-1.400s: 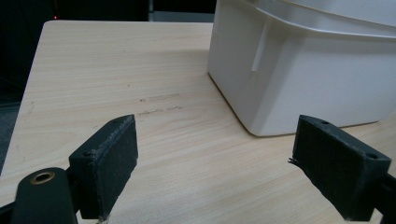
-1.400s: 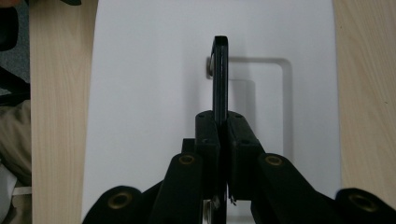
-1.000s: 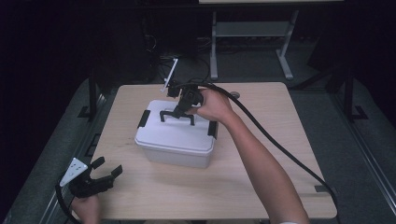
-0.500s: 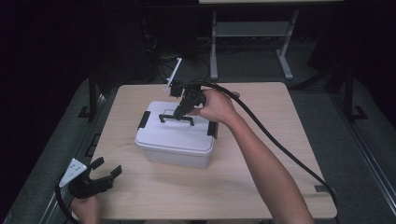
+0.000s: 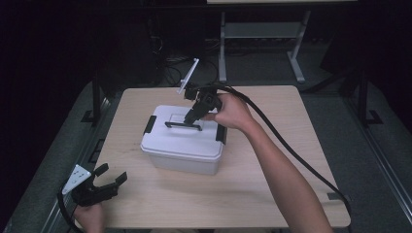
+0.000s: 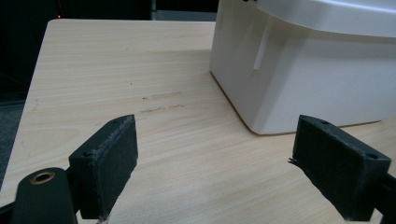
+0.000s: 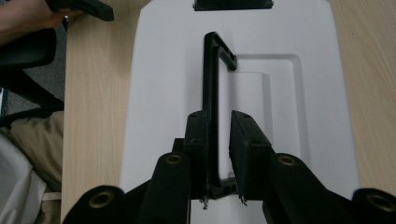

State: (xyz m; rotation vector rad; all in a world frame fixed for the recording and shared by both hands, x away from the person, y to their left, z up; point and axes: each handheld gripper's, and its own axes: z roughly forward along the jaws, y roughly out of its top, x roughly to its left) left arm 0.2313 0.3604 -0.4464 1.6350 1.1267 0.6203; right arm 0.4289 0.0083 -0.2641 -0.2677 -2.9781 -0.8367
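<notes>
1. A white box (image 5: 182, 145) with a lid sits at the centre of the high view, on a pale wooden table (image 5: 272, 194) that takes up the middle and lower part of the frame
2. A black handle (image 5: 183, 126) stands up from the lid, slightly above and left of the frame's centre; black clasps (image 5: 149, 124) show at the left and right ends of the lid
3. The right gripper (image 5: 193, 115) comes down onto the handle from the upper right, held by a hand (image 5: 232, 112) just right of centre, with the forearm running off to the lower right edge
4. In the right gripper view the handle (image 7: 212, 93) runs up the middle of the frame between the two pads; the left pad lies against the bar, while a thin gap shows between the bar and the right pad (image 7: 243, 140)
5. These jaws have just been opening a little, the handle between them, so the grip on the bar is loosened and not clamped
6. The left gripper (image 5: 114, 182) rests at the lower left corner of the high view, at the table's near edge, well apart from the box
7. In the left gripper view its jaws stand wide open with bare tabletop (image 6: 140, 70) between them, and the box's wall (image 6: 303, 79) fills the upper right
</notes>
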